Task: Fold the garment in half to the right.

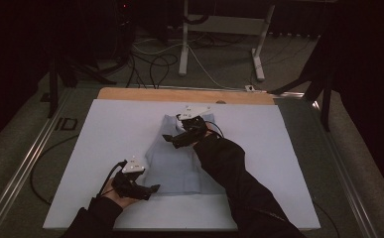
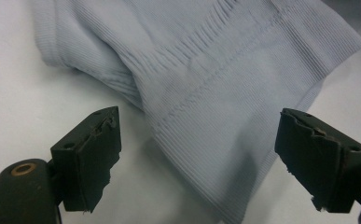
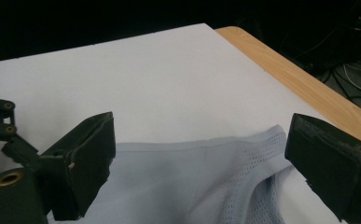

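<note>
From the high view, a pale blue garment (image 1: 177, 158) lies flat on the white board (image 1: 105, 139) that covers the table, roughly at the board's middle. My left gripper (image 1: 152, 189) sits low at the garment's near left corner, its tips right at the fabric's edge. My right gripper (image 1: 172, 140) hovers over the garment's far half, my dark sleeve (image 1: 234, 173) crossing the cloth's right side. A strip of bare wooden table edge (image 1: 130, 94) shows beyond the board.

In the left gripper view, my 2 jaws stand spread wide, 1 at each side, and the pale blue garment's (image 2: 225, 93) ribbed corner lies on the board between and ahead of them. Neither pad presses on the fabric. A stitched seam runs diagonally across the cloth.

In the right gripper view, my 2 jaws are also spread apart, with nothing pinched. Below and between them lies the pale blue garment (image 3: 178, 182), its curved mesh-edged opening toward the right jaw. The white board (image 3: 145, 79) stretches beyond, and the wooden table edge (image 3: 285, 74) runs along the right.
</note>
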`<act>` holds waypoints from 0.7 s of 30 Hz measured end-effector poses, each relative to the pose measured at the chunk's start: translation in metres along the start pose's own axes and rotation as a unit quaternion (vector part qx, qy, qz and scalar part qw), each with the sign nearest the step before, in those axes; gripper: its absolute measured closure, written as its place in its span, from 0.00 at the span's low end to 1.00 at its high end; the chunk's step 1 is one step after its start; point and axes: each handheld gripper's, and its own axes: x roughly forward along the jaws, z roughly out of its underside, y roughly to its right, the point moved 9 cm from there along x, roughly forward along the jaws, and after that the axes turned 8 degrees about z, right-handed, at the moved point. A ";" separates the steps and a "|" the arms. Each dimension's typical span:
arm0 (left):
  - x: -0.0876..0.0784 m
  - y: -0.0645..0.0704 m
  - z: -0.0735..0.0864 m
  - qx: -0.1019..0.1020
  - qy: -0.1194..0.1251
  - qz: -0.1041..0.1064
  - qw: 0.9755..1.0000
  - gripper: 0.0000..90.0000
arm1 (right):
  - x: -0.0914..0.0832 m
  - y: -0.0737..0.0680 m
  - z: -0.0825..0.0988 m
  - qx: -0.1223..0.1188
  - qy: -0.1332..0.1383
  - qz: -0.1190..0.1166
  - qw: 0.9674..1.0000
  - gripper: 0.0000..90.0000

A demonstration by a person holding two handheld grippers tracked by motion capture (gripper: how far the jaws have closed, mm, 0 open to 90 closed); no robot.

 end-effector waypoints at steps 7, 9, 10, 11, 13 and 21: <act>0.006 0.005 0.006 0.007 -0.018 -0.007 1.000 0.33 | 0.008 0.002 0.007 -0.007 -0.011 0.000 1.000 0.10; 0.006 0.005 0.007 0.006 -0.020 -0.018 1.000 0.38 | 0.009 0.002 0.007 -0.006 -0.012 0.000 1.000 0.10; 0.006 0.005 0.007 0.006 -0.020 -0.018 1.000 0.38 | 0.009 0.002 0.007 -0.005 -0.013 0.000 1.000 0.10; 0.007 0.006 0.008 0.010 -0.032 -0.024 0.999 0.41 | 0.011 0.002 0.007 -0.005 -0.016 0.000 1.000 0.10; 0.007 0.008 0.009 0.010 -0.035 -0.018 0.999 0.47 | 0.012 0.003 0.007 -0.006 -0.015 0.002 1.000 0.10; 0.010 0.021 0.008 0.033 -0.049 0.007 0.998 0.76 | 0.020 0.004 0.007 -0.007 -0.021 -0.001 1.000 0.10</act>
